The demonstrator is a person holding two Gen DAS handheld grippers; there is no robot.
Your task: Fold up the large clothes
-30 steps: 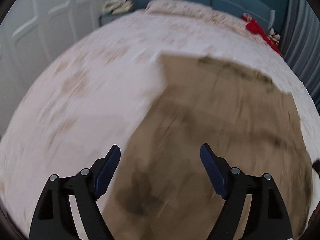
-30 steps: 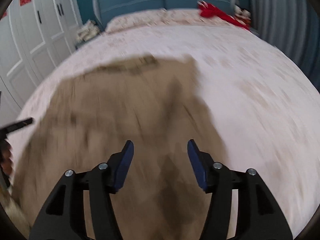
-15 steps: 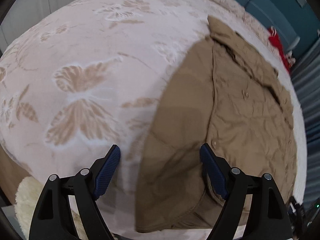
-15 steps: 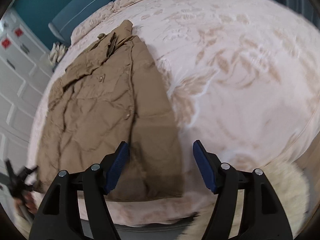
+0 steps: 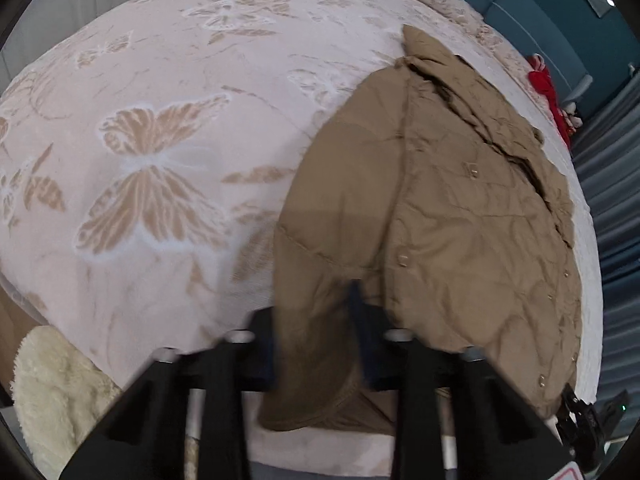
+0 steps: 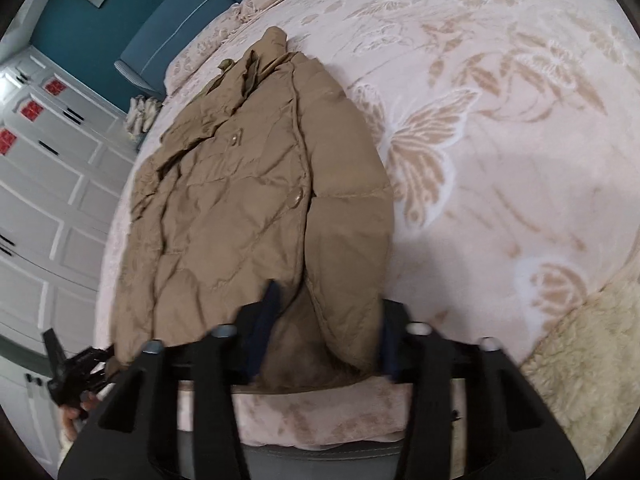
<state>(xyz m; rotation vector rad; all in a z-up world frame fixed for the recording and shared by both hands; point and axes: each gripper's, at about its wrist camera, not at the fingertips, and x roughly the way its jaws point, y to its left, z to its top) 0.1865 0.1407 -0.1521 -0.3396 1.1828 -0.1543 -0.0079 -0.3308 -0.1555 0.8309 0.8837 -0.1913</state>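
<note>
Tan padded jacket point(image 5: 432, 216) is spread on the bed point(image 5: 160, 80), sleeves folded in, its hem corners being clamped by the just-closed left gripper point(image 5: 316, 336) and right gripper point(image 6: 320, 332); lengthwise folding remains.

The left hand-held gripper point(image 5: 312, 332) is a matte black plastic frame with two broad angled arms spreading toward the camera, a round silver screw head at each pivot, and dark blue pads on the inner faces of its fingers point(image 5: 356, 312). The right hand-held gripper point(image 6: 320, 332) is built the same way: black arms, silver screws, blue pads on its fingers point(image 6: 264, 320). Pale metal rods show between the arms of each frame, low in both wrist views.
</note>
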